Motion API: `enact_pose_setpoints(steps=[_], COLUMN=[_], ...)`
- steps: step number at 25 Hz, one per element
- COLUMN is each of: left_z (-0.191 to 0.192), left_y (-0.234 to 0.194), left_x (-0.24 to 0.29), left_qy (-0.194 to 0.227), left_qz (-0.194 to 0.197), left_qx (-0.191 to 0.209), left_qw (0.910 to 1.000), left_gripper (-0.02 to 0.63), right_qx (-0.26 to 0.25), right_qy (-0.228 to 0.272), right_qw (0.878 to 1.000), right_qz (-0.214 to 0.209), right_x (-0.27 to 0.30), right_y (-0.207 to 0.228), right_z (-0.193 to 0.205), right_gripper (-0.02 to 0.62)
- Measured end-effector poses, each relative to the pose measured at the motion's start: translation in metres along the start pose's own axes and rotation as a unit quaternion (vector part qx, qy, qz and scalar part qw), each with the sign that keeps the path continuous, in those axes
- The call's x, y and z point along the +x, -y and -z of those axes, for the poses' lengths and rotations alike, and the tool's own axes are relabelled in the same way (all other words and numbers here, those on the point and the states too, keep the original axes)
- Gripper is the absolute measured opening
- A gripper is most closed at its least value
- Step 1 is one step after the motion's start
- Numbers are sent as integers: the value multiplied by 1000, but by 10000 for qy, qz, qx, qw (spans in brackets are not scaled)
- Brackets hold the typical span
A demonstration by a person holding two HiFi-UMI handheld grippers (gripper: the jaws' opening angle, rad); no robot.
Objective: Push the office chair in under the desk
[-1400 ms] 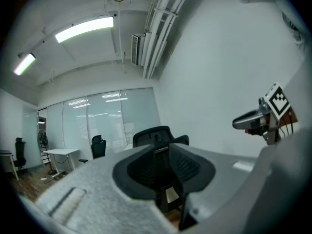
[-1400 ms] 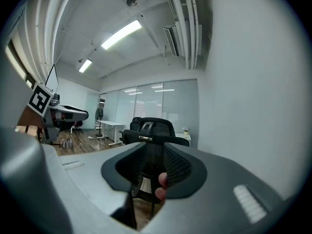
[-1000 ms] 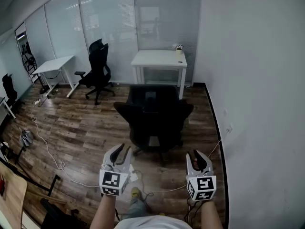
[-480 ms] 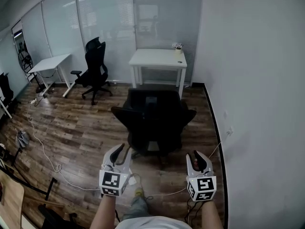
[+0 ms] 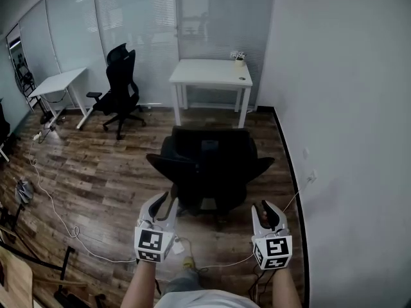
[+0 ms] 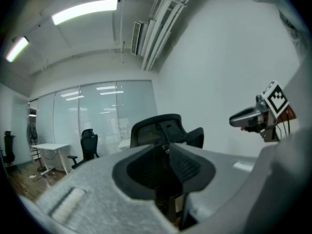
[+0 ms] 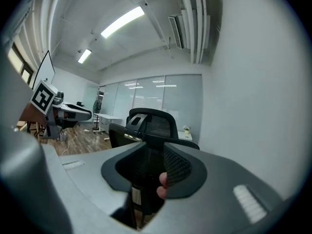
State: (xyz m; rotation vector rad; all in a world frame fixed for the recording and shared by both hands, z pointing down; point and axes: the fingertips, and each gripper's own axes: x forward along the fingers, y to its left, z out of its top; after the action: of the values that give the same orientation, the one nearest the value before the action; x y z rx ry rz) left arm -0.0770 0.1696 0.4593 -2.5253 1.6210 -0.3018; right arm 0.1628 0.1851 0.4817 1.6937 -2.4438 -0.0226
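A black office chair (image 5: 209, 169) stands on the wood floor with its back toward me. It is a short way in front of the white desk (image 5: 209, 74) at the far glass wall. My left gripper (image 5: 164, 204) and right gripper (image 5: 265, 209) are held level, side by side, just behind the chair and apart from it. Each has its jaws a little apart with nothing between them. The left gripper view shows the chair's headrest (image 6: 161, 128) ahead and the right gripper (image 6: 253, 117) beside it. The right gripper view shows the chair's mesh back (image 7: 153, 123) close ahead.
A small plant pot (image 5: 239, 59) sits on the desk's right corner. A second black chair (image 5: 122, 85) and another white desk (image 5: 54, 85) stand at the left. Cables (image 5: 58, 210) trail over the floor at the left. A white wall (image 5: 340, 140) runs close along the right.
Both grippers and the head view have moved forward toward the chair, which now looks nearer and larger. The jaws look unchanged.
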Motion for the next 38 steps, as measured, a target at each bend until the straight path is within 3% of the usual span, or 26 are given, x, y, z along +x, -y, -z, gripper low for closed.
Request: enact_pose_setpoints(steps=[7, 12, 21, 28, 33, 38], left_z=[7, 12, 33, 46, 50, 61], left_y=[-56, -91, -113, -97, -83, -77], left_x=[52, 88, 132, 152, 173, 185], left_qy=[-91, -169, -512, -962, -1245, -1517], left_qz=[330, 608, 1496, 2137, 2480, 2618], left_qx=[110, 289, 984, 1925, 2453, 2959], left_qw=[9994, 9976, 9825, 9529, 9289, 9061], left_gripper=[106, 112, 129, 156, 173, 184], right_qx=[-86, -367, -1379, -2568, -2976, -3538], right_qy=[-50, -181, -805, -1435, -1727, -2024], right_qw=[9997, 9991, 9872, 9556, 9380, 9113], right_qz=[229, 109, -3, -168, -422, -587], right_x=[66, 111, 162, 177, 196, 209], right_y=[0, -6, -12, 1, 19, 31], right_z=[-14, -24, -20, -6, -2, 9], right_gripper=[92, 106, 114, 120, 135, 137])
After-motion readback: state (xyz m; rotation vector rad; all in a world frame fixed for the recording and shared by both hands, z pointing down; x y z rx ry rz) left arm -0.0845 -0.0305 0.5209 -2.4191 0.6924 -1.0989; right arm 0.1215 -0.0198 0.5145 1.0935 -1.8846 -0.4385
